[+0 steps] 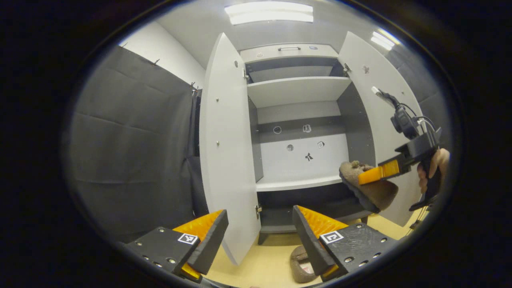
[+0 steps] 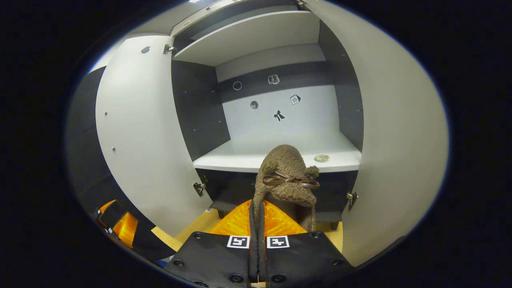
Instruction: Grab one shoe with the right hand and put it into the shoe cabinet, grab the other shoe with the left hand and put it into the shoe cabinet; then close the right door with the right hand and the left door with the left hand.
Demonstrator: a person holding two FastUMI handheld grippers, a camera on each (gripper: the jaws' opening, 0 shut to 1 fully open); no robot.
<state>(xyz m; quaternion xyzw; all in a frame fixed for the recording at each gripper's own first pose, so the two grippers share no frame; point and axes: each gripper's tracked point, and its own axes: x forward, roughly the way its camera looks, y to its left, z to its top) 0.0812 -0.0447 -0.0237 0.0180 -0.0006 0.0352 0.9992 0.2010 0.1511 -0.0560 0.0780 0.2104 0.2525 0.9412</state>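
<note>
The shoe cabinet [image 1: 298, 120] stood open in front, w/ both doors swung out: the left door [image 1: 228, 160] and the right door [image 1: 376, 100] were wide apart, so the shelves inside were in plain sight. The lower shelf [image 2: 280, 154] was pale and carried only a small round thing [image 2: 321, 158] near its right end. On the back wall were some small stickers [image 2: 279, 116].

The right gripper [image 2: 257, 216] had its two fingers pressed together on the heel edge of a brown fuzzy shoe [image 2: 286, 180], w/ almost no gap between them. This shoe had a thin brown bow [image 2: 292, 180] on top and it hung in the air in front of the cabinet, toe pointing toward the lower shelf, not yet over it. In the left gripper view the same gripper [image 1: 370, 176] appeared at the right side, held by a hand [image 1: 434, 168], and the shoe [image 1: 368, 188] hung just beside the right door, clear of the floor.

The left gripper [image 1: 260, 236] was low, fingers well apart and nothing between them. Just below its right finger the other shoe [image 1: 300, 264] lay on the yellowish floor [image 1: 256, 268], near the cabinet base, partly hidden by that finger.
</note>
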